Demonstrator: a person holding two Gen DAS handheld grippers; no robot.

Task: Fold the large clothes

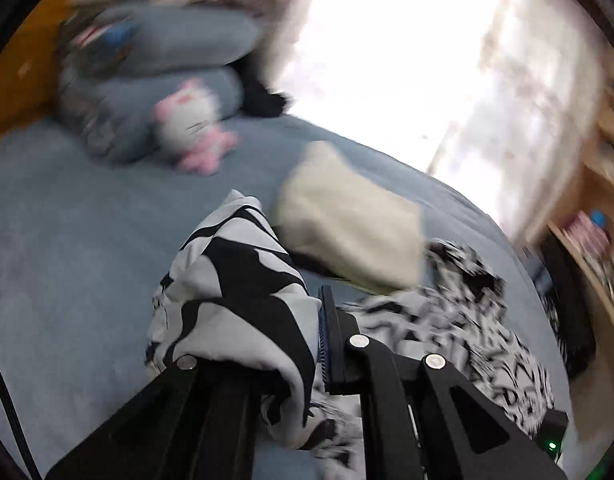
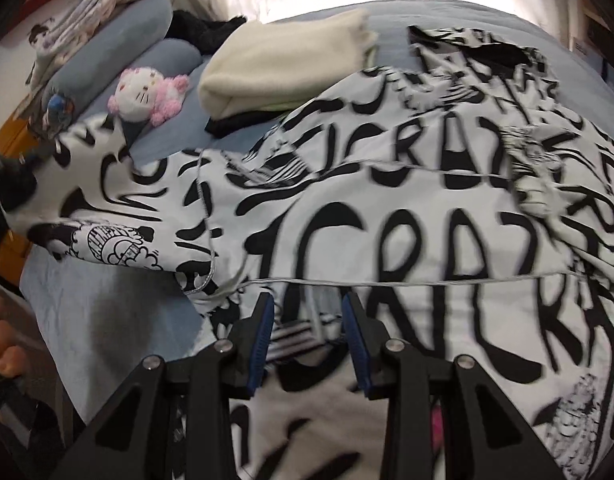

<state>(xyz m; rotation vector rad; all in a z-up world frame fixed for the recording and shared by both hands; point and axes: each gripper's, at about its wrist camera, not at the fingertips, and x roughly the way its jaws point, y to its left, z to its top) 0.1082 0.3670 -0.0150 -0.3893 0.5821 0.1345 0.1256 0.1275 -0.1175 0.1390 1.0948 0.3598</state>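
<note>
A large white garment with black lettering (image 2: pixel 387 220) lies spread over the blue bed (image 2: pixel 107 320). My left gripper (image 1: pixel 311 320) is shut on a bunched fold of this garment (image 1: pixel 243 280). The cloth drapes over its left finger and hides that tip, and the held part is raised off the sheet. My right gripper (image 2: pixel 309 308) hangs over the garment near its black collar. Its blue pads (image 2: pixel 261 344) stand apart with their faces bare, and cloth lies beneath them. One sleeve stretches toward a dark shape at the left edge of the right wrist view.
A folded cream cloth (image 2: pixel 275 72) sits on dark clothing behind the garment. A pink and white plush toy (image 2: pixel 147 94) leans on grey-blue pillows (image 2: pixel 119 36). A bright window is at the back and wooden shelves (image 1: pixel 599 200) stand right of the bed. A person's fingers (image 2: pixel 3 344) show lower left.
</note>
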